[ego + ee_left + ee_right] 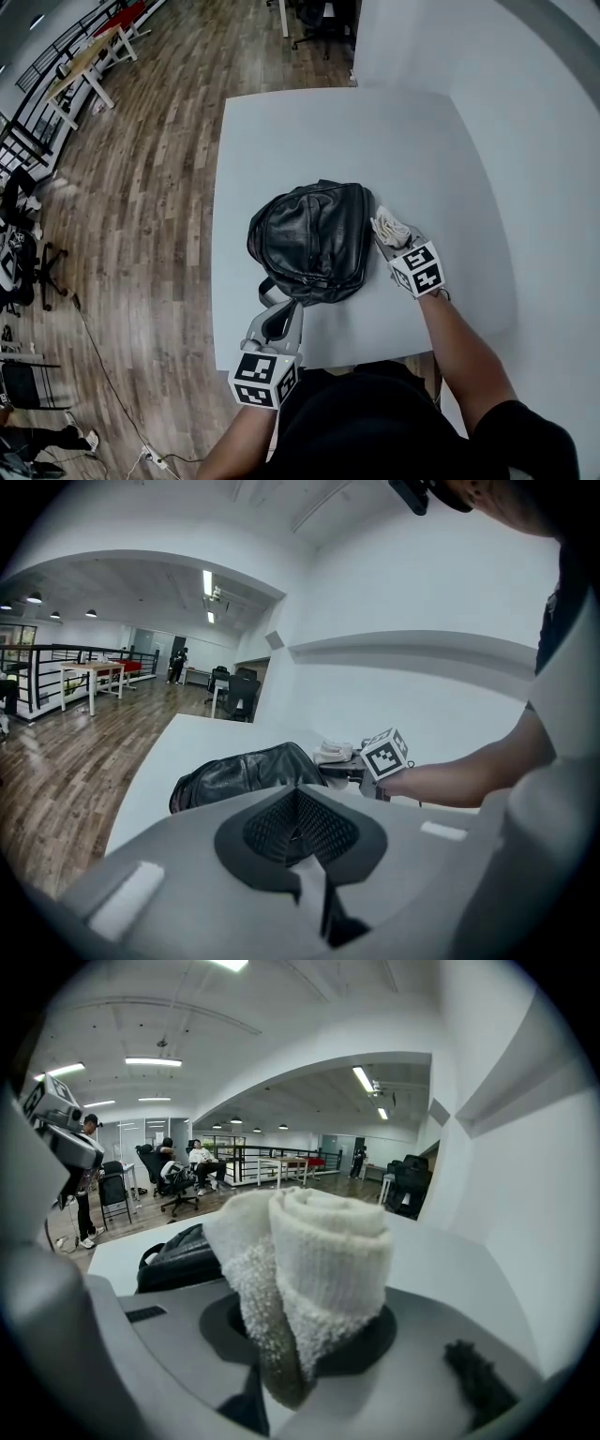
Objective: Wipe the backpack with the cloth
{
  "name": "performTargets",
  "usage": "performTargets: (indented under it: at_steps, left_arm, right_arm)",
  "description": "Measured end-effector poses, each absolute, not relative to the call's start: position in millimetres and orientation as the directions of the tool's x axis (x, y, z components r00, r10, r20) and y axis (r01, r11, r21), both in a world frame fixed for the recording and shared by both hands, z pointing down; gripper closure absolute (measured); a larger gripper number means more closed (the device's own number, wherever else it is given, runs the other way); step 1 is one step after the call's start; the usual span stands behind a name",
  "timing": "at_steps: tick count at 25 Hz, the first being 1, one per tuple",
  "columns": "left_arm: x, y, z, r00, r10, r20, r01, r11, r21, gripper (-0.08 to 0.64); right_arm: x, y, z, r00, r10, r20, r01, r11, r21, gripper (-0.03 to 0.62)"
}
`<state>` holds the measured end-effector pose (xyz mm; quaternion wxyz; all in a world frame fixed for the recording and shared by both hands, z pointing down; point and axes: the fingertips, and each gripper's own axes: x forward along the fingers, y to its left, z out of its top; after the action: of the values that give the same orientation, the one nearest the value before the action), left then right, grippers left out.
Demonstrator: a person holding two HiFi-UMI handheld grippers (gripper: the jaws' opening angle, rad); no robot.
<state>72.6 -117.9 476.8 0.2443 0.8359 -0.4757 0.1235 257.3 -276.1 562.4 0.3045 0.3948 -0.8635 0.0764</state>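
The backpack (314, 239) lies flat on the white table (375, 141), closer to your near edge than to the far one and a little left of the middle. It is black and glossy, with a loop of strap sticking out at its near-left corner.

Your right gripper (389, 242) sits just beside the backpack's right side. Its jaws are clamped on the cloth (392, 227), a white towelling roll that stands up out of them, and the free end of the roll rests against the edge of the bag.

Your left gripper (296, 307) comes in over the near edge of the table, and its tips reach the backpack's near edge beside the strap loop. Its own view shows the jaws brought together with no clear gap between them. You cannot tell from any view whether they pinch a bit of the bag or only touch it.
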Motion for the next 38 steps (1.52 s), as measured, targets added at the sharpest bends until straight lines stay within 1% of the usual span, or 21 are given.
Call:
performTargets:
  at_steps: [24, 38]
  left_arm:
    - [75, -118, 472, 0.594, -0.682, 0.427, -0.804, -0.524, 0.281, 0.554]
    - [62, -110, 480, 0.637, -0.634, 0.439, -0.766, -0.583, 0.27, 0.554]
  right_arm:
    - [242, -211, 550, -0.496, -0.649, 0.577, -0.738, 0.665, 0.115, 0.503]
    - [235, -178, 551, -0.448, -0.687, 0.571, -0.789, 0.605, 0.109, 0.503]
